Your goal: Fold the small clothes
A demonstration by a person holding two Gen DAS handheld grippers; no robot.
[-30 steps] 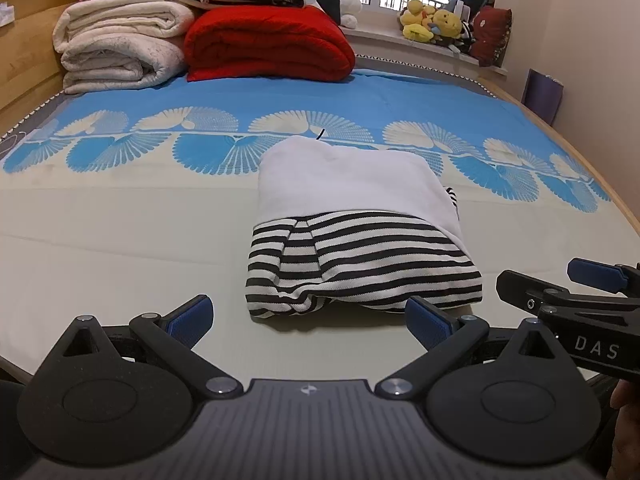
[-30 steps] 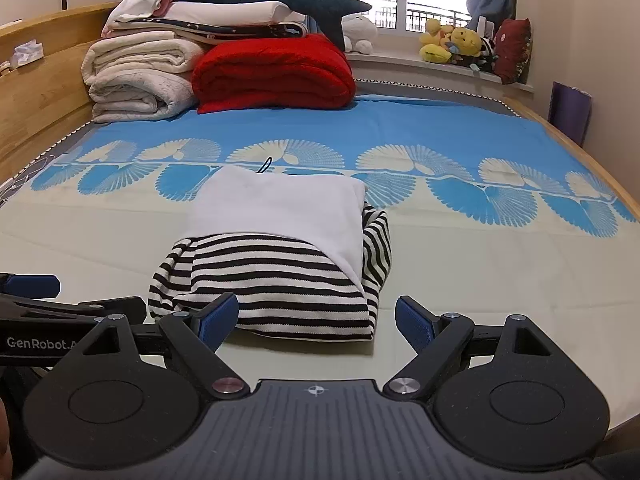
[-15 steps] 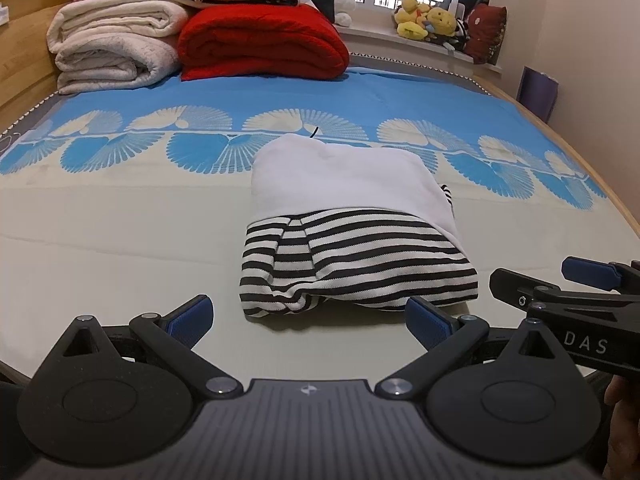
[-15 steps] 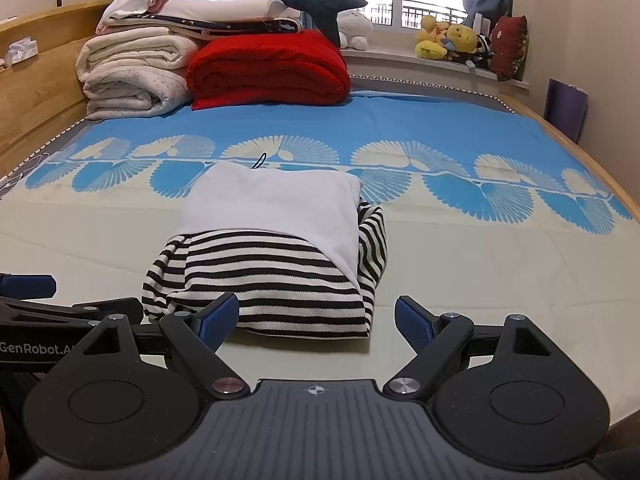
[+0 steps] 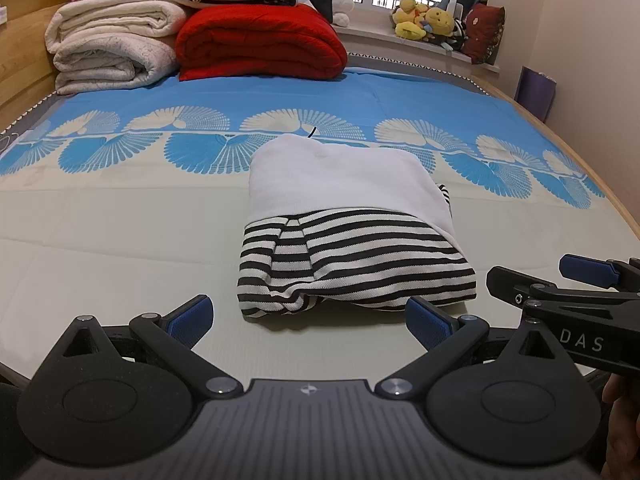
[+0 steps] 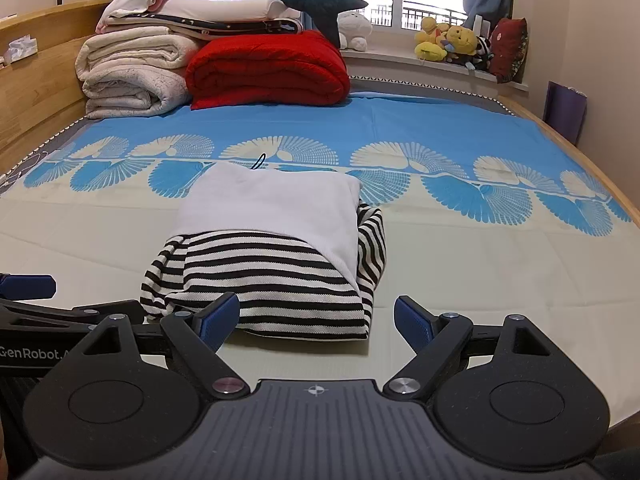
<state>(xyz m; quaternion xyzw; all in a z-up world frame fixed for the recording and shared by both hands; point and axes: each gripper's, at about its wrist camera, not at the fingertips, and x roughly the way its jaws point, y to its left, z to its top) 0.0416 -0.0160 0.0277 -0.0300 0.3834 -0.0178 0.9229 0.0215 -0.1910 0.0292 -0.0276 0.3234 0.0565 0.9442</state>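
Left wrist view has the left gripper point(image 5: 308, 318) sitting low at the near edge of the bed point(image 5: 100, 240), jaws spread wide and holding nothing, with the folded striped garment point(image 5: 356, 276) right ahead of it, just past the fingertips and a bit toward its right finger. From the right wrist view the right gripper point(image 6: 316, 320) is in the same state, wide open and empty, and the bundle lies ahead and slightly to its left, with the left blue pad point(image 6: 220, 314) at or over the near striped hem; I can't tell if it's actually touching. The piece looks mostly folded already: a white panel point(image 5: 340, 184) lies over the far half and the striped part bulges out at the near end and along the right side point(image 6: 372, 240). So I'd guess the step in hand is either one last fold or just tidying. If it's another fold, I'd pinch both near corners low, catching every layer and not only the top one, then lift evenly and carry the hem toward the far edge so the white panel doesn't slide off. The loose striped flap on the right could use tucking first, since knit like this sags and bunches. The red blanket point(image 5: 260, 40) and white blankets point(image 5: 108, 48) are well beyond, no bother.
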